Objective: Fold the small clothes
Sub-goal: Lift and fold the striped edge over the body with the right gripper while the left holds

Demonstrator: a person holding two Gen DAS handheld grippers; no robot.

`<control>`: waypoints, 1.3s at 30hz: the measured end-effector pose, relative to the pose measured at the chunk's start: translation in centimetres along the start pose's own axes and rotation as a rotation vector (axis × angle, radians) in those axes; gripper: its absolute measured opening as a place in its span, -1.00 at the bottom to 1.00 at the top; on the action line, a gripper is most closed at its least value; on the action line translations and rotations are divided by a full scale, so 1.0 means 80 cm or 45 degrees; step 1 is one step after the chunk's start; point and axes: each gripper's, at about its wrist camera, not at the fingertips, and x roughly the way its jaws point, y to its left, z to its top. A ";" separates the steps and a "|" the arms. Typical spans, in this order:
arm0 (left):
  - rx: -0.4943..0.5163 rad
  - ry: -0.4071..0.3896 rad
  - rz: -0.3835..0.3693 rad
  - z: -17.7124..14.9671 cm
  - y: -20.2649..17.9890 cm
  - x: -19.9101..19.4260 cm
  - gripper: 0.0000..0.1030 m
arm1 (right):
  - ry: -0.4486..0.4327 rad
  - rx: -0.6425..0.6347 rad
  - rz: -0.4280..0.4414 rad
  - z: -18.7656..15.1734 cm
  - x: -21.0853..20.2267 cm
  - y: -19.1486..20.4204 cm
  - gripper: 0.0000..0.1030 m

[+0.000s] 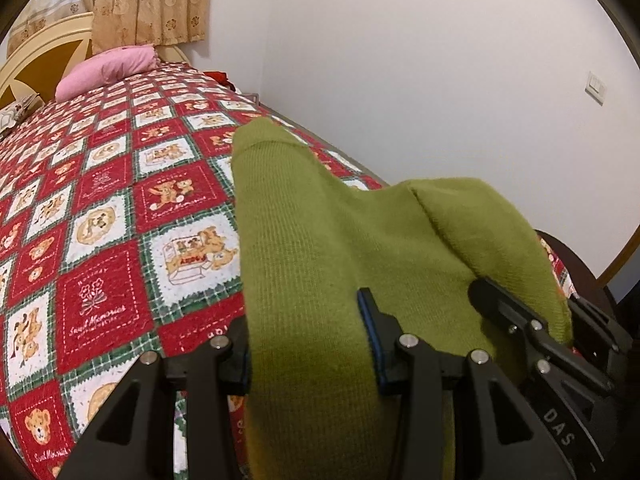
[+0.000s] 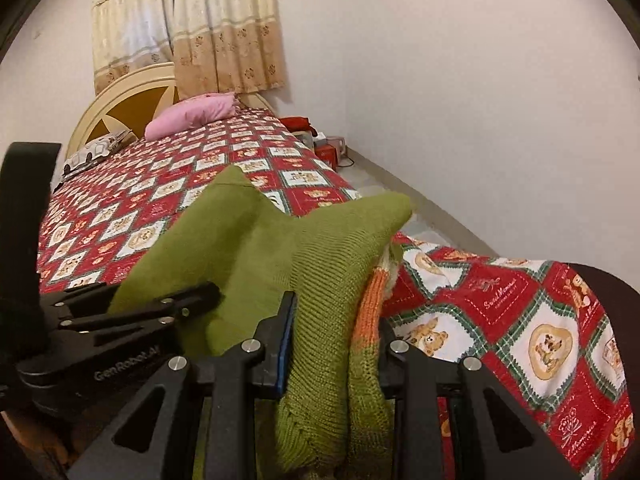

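Observation:
A small green knitted garment [image 1: 320, 240] with an orange band [image 2: 372, 304] hangs between my two grippers above the bed. My left gripper [image 1: 308, 340] is shut on one edge of the garment; the cloth fills the gap between its jaws. My right gripper [image 2: 336, 340] is shut on the other edge, with green and orange knit bunched between its jaws. In the left wrist view the right gripper [image 1: 532, 332] shows close at the right, half under the cloth. In the right wrist view the left gripper [image 2: 132, 312] shows close at the left.
The bed has a red, white and green teddy-bear quilt [image 1: 100, 220]. A pink pillow [image 1: 108, 68] lies by the cream headboard [image 2: 120, 108]. A white wall [image 1: 400, 60] runs along the right. Boxes [image 2: 328, 148] stand on the floor beside the bed.

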 end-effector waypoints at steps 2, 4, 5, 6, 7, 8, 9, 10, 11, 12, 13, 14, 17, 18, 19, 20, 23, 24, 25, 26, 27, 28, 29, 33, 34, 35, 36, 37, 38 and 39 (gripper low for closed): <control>0.001 0.009 0.003 0.000 0.000 0.003 -0.13 | 0.042 0.033 0.003 -0.001 0.008 -0.007 -0.47; -0.001 0.015 -0.001 0.001 0.001 0.006 -0.11 | 0.068 0.064 0.017 -0.001 0.014 -0.014 -0.46; -0.001 0.020 -0.001 0.001 0.001 0.007 -0.09 | 0.086 0.079 0.025 -0.001 0.018 -0.016 -0.46; 0.002 0.027 0.001 0.001 0.001 0.008 -0.06 | 0.099 0.090 0.032 -0.001 0.020 -0.018 -0.46; 0.004 0.033 0.005 0.003 0.002 0.010 -0.02 | 0.121 0.106 0.044 -0.001 0.024 -0.020 -0.46; 0.005 0.038 0.013 0.003 0.002 0.010 0.07 | 0.135 0.118 0.053 -0.002 0.026 -0.023 -0.45; 0.004 0.043 0.022 0.003 0.002 0.010 0.14 | 0.149 0.136 0.064 -0.003 0.029 -0.026 -0.44; 0.004 0.045 0.027 0.004 0.003 0.010 0.17 | 0.161 0.162 0.083 -0.004 0.031 -0.031 -0.43; 0.006 0.046 0.029 0.004 0.004 0.008 0.23 | 0.168 0.178 0.095 -0.006 0.032 -0.034 -0.41; 0.008 0.054 0.032 0.004 0.006 0.007 0.36 | 0.173 0.194 0.106 -0.007 0.033 -0.036 -0.39; 0.000 0.059 0.041 0.003 0.007 0.004 0.43 | 0.180 0.214 0.111 -0.008 0.034 -0.039 -0.38; -0.014 0.066 0.026 0.002 0.010 0.000 0.48 | 0.189 0.243 0.119 -0.009 0.035 -0.043 -0.31; -0.051 0.084 -0.067 -0.003 0.023 -0.014 0.48 | 0.166 0.327 0.189 -0.013 0.023 -0.054 -0.17; -0.065 0.074 -0.095 -0.007 0.028 -0.024 0.48 | 0.155 0.346 0.204 -0.016 0.016 -0.058 -0.16; -0.072 0.061 -0.120 -0.011 0.031 -0.032 0.48 | 0.140 0.363 0.220 -0.019 0.005 -0.062 -0.14; -0.080 0.047 -0.155 -0.016 0.034 -0.042 0.48 | 0.116 0.372 0.236 -0.025 -0.011 -0.064 -0.08; -0.077 0.032 -0.219 -0.032 0.034 -0.057 0.48 | 0.091 0.369 0.238 -0.042 -0.047 -0.066 0.09; -0.071 0.033 -0.222 -0.037 0.032 -0.058 0.48 | 0.097 0.364 0.236 -0.048 -0.056 -0.066 0.10; -0.068 0.037 -0.223 -0.040 0.031 -0.059 0.48 | 0.104 0.360 0.235 -0.054 -0.062 -0.066 0.10; -0.065 0.049 -0.226 -0.048 0.028 -0.059 0.48 | 0.112 0.353 0.238 -0.061 -0.069 -0.065 0.10; -0.065 0.058 -0.232 -0.051 0.027 -0.059 0.48 | 0.124 0.345 0.241 -0.068 -0.073 -0.062 0.10; -0.065 0.067 -0.235 -0.056 0.025 -0.059 0.48 | 0.130 0.337 0.238 -0.072 -0.075 -0.059 0.10; -0.064 0.078 -0.228 -0.060 0.022 -0.058 0.48 | 0.142 0.311 0.223 -0.078 -0.075 -0.054 0.11; -0.062 0.102 -0.217 -0.069 0.015 -0.059 0.49 | 0.197 0.249 0.179 -0.087 -0.067 -0.041 0.11; -0.058 0.106 -0.205 -0.071 0.012 -0.059 0.49 | 0.196 0.251 0.175 -0.087 -0.067 -0.040 0.11; -0.058 0.110 -0.197 -0.073 0.011 -0.058 0.49 | 0.207 0.249 0.173 -0.087 -0.064 -0.039 0.11; -0.063 0.113 -0.197 -0.074 0.012 -0.057 0.49 | 0.215 0.244 0.170 -0.088 -0.063 -0.038 0.11; -0.068 0.116 -0.198 -0.075 0.011 -0.056 0.49 | 0.216 0.230 0.159 -0.088 -0.064 -0.035 0.10; -0.069 0.117 -0.193 -0.077 0.009 -0.055 0.49 | 0.220 0.211 0.146 -0.088 -0.064 -0.032 0.04; -0.062 0.117 -0.184 -0.078 0.008 -0.055 0.48 | 0.225 0.189 0.130 -0.088 -0.064 -0.029 -0.05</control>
